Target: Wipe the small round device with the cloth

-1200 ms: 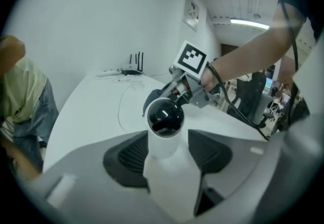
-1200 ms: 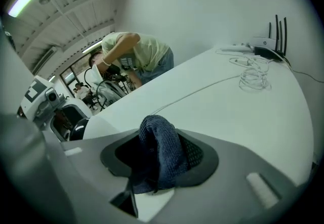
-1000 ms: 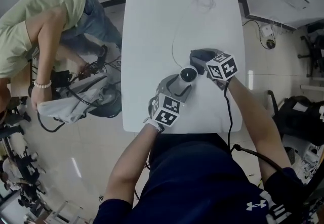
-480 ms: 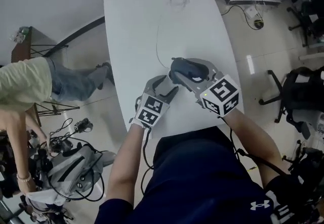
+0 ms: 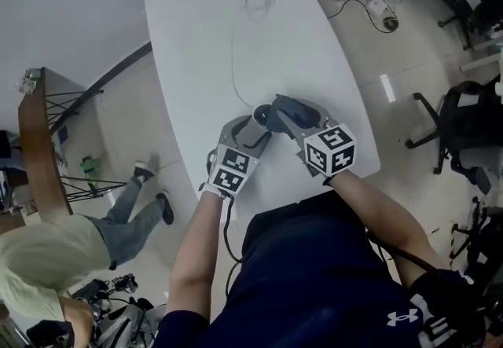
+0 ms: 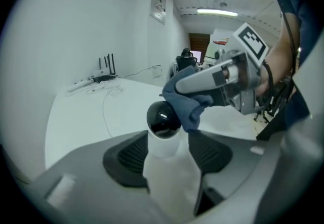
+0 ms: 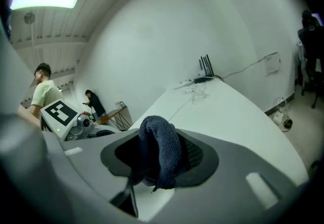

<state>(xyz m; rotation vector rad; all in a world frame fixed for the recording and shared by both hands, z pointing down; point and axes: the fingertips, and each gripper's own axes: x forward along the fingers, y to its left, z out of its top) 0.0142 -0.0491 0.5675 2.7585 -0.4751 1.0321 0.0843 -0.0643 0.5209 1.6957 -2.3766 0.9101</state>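
The left gripper clamps the round device by its white body over the counter. The right gripper pinches the cloth against its dark dome. Best to rub lightly in circles.

Steep overhead, two low close-ups sharing table

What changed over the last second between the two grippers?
The right gripper, shut on the dark blue cloth, swung in from beside the small round white device with the black dome and now lays the cloth against its side. Unchanged: the left gripper still holds the device.
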